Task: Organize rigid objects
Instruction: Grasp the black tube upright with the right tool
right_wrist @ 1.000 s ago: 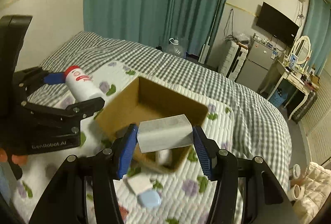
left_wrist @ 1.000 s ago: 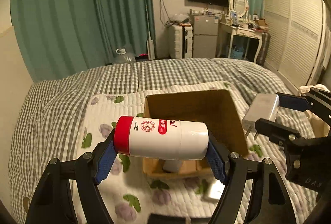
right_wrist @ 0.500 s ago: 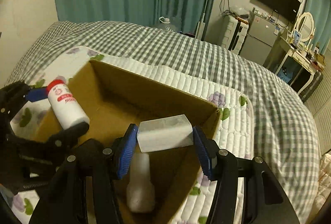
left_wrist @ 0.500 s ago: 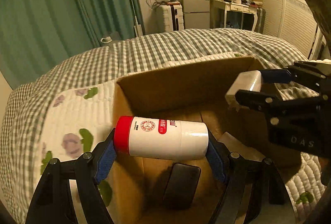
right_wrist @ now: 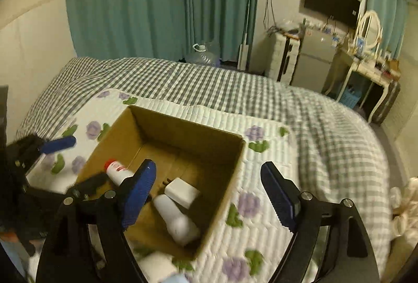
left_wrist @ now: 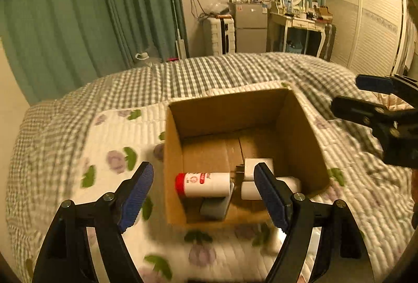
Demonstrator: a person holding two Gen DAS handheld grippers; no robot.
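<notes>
Cardboard box on the quilt holds the red-capped bottle and white charger at six o'clock. Left gripper and right gripper gape wide, empty. Careless reaching could snag the box's near rim and tip it.

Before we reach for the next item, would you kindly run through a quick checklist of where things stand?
1. Left claw open and empty: ok.
2. Right claw open and empty: ok.
3. Red-capped bottle lying inside the box: ok.
4. White charger inside the box, beside a white bottle: ok.
5. Both claws clear of the box walls: ok, they hang above it.
6. Next item: a white object lies outside the box near its front corner; what it is, cannot tell.
</notes>
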